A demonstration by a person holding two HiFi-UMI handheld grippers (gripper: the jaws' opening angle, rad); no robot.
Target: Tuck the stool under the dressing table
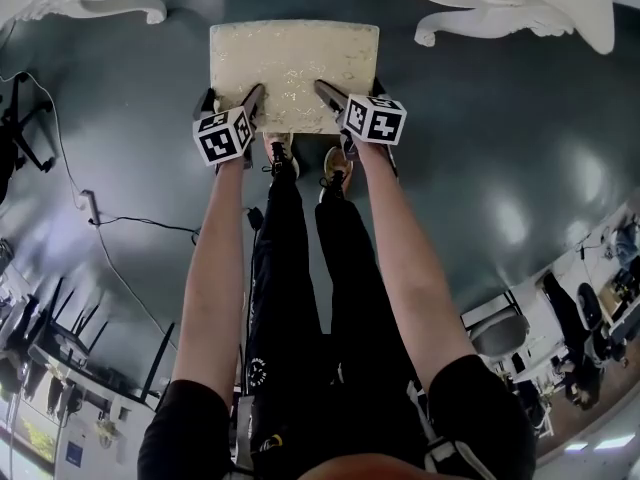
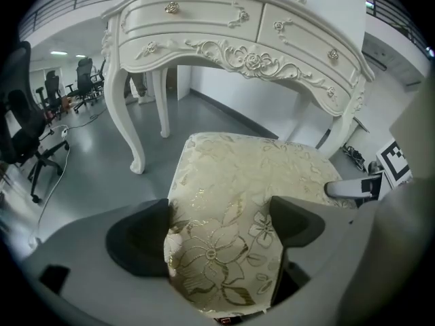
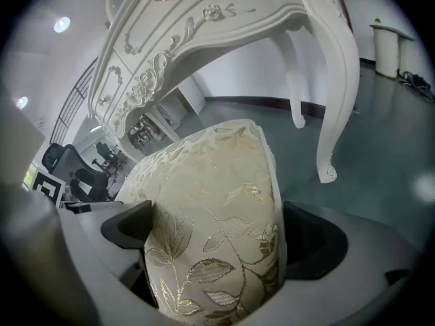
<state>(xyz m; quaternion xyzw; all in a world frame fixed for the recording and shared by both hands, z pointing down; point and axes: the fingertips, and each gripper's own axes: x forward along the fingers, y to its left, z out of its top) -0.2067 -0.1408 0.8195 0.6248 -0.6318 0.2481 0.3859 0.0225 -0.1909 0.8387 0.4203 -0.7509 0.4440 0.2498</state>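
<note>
Room: grey, glossy floor (image 1: 500, 168) in an open office, with black office chairs (image 2: 27, 141) off to the left of the left claw and a cable (image 1: 130, 223) trailing behind it.
Stool: cream cushioned stool (image 1: 293, 68) with gold flower pattern stood on the floor, its near edge at both claws and the rest stretching away ahead of them.
Left claw: left claw (image 2: 219, 231) was clenched on the stool's near left corner, one pad against the cushion's side, the other pressed on its patterned top.
Right claw: right claw (image 3: 217, 235) gripped the near right corner, the cushion filling the gap between both pads.
Dressing table: white carved dressing table (image 2: 238, 32) with knobbed drawers rose beyond the claws, past the stool's far edge; its curved front legs (image 1: 470, 23) stood left and right of that edge, apart from the cushion.
Person: bare forearms ran down to the claws, and two shoes (image 1: 283, 158) stood just behind them, near the stool's close edge.
</note>
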